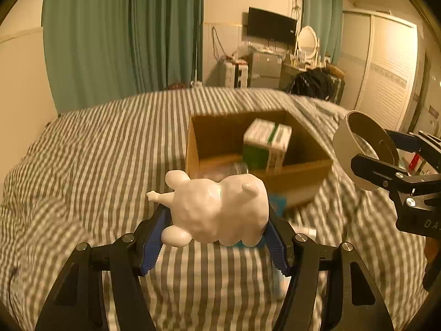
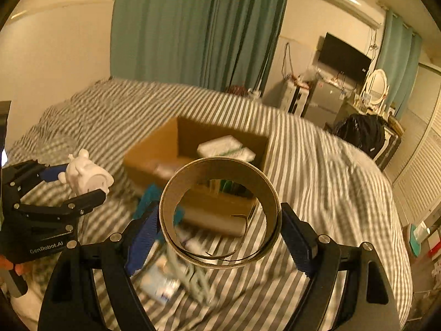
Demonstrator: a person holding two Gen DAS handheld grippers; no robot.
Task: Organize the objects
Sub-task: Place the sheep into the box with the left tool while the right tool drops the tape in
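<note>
Our left claw (image 1: 217, 220) clamped on a white figurine (image 1: 217, 209) at lower centre of its frame, our right claw (image 2: 220, 229) gripping a cardboard tape ring (image 2: 220, 212), both above the striped bed (image 1: 96, 151), open cardboard box (image 1: 300, 176) mid-frame holding a green-and-white carton (image 1: 267, 143)

Glossy white figurine (image 1: 220, 209), matt cardboard box (image 1: 300, 182), striped cloth bedcover (image 1: 96, 165).
</note>
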